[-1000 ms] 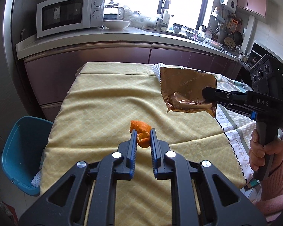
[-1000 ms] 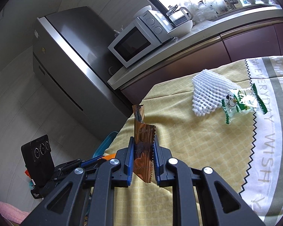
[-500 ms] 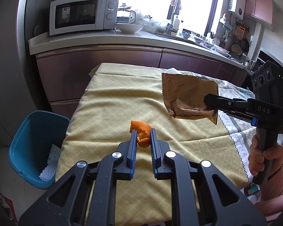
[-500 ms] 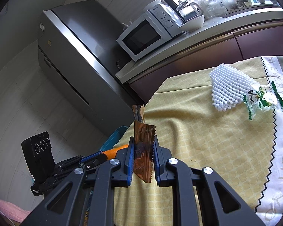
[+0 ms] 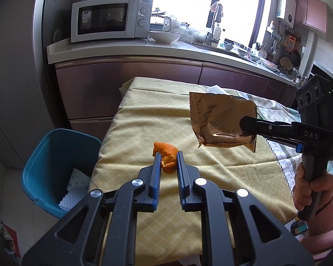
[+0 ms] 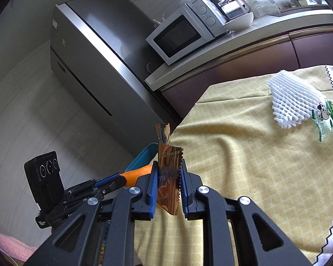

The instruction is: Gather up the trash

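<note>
Orange and crinkled, one curl of peel (image 5: 166,160) sat pinched between the blue ribbed pads of the left gripper (image 5: 168,161), whose jaws stood nearly closed on it, held in the air above the near part of the table. One brown foil wrapper (image 6: 167,177), glossy, creased and saw-toothed along its edges, stood upright between the pads of the right gripper (image 6: 168,175), its jaws likewise drawn in tight on the foil; seen from the left wrist, the wrapper (image 5: 222,122) hung flat and squarish over the cloth, clamped at its lower right corner. A hand (image 5: 310,190) in a pink knitted sleeve (image 5: 326,228) gripped the right tool's black handle.

Two pieces of trash lay on the table's far end: one white foam fruit net (image 6: 288,102), a soft open mesh folded into a rough triangle, and just beside it, touching its edge, one clear plastic packet (image 6: 328,115) printed in green with a small cow. A yellow tablecloth (image 5: 166,115) with a woven diamond pattern covered the table, rumpled at its corner. On the floor off the table's left end stood one teal plastic bin (image 5: 44,168), square with rounded corners, holding white foam netting and paper. Beyond, one white microwave (image 5: 111,20) rested on a pale counter beside a steel refrigerator (image 6: 95,51).
</note>
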Available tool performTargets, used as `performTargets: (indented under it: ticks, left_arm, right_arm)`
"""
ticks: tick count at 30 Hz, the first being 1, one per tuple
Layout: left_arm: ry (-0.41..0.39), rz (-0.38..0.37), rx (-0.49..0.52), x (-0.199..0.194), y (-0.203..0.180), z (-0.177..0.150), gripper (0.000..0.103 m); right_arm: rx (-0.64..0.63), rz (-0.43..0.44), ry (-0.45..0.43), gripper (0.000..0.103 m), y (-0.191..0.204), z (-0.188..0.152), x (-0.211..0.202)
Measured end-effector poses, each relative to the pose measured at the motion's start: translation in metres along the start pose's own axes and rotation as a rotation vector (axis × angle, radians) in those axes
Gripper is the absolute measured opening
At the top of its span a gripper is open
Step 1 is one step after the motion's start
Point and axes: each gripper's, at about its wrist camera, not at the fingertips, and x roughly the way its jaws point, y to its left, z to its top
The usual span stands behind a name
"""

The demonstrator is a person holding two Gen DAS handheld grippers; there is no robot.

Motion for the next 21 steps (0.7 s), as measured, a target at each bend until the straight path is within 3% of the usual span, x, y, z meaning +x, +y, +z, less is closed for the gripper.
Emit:
performTargets:
  ticks: [21]
  left_arm:
    - [-0.020,0.055,-0.050,-0.016,0.029,-0.004,0.014]
  right_arm:
    - [-0.039,0.046,0.067,0.017,0.015,0.005,0.034]
